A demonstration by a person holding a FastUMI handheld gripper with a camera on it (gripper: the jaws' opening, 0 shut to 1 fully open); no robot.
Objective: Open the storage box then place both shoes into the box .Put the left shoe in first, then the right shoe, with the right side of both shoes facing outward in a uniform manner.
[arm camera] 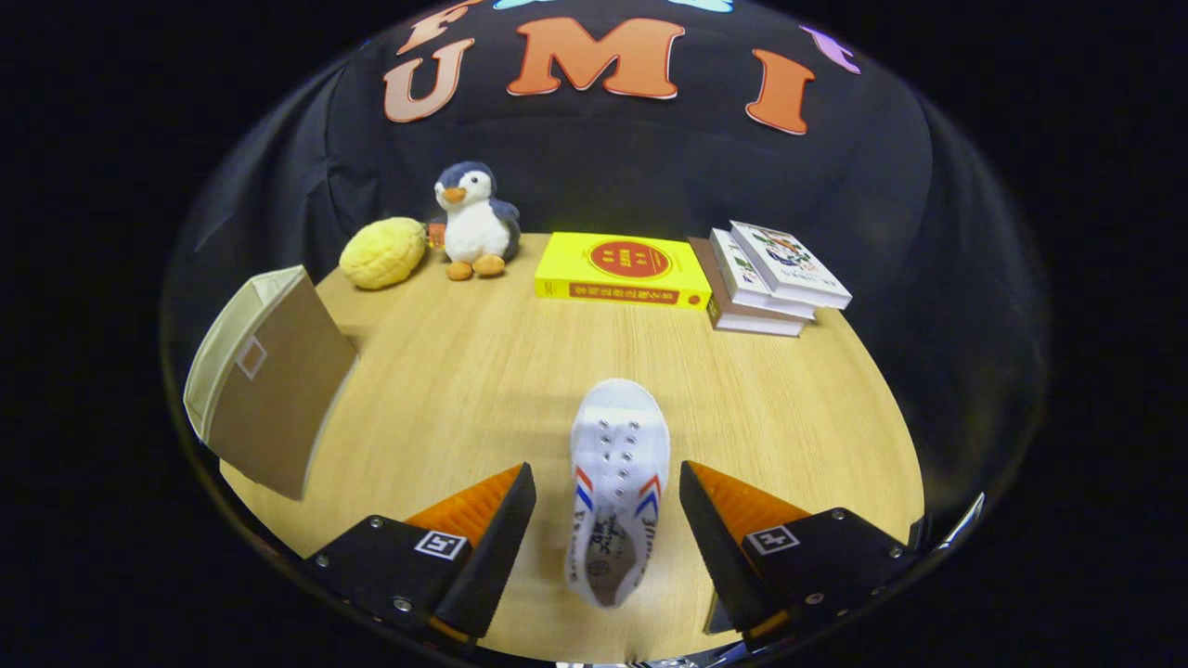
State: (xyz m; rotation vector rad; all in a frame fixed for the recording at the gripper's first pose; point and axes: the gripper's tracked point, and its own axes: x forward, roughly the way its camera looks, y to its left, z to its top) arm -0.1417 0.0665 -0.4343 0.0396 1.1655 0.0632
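Observation:
A white canvas shoe (pixel 615 482) with red and blue side stripes lies on the wooden table (pixel 464 371), toe pointing away from me. Its heel half sits between the fingers of my gripper (pixel 608 506), which stands open with a gap on each side of the shoe. Neither finger touches it. A beige fabric storage box (pixel 264 380) stands to the left of the fingers at the table's left edge, with a small label window on its near side. Its opening is turned away from me.
At the back of the table are a yellow plush (pixel 382 252), a penguin toy (pixel 475 223), a yellow book (pixel 624 269) lying flat and a stack of books (pixel 770 278). Bare tabletop lies between the shoe and the box.

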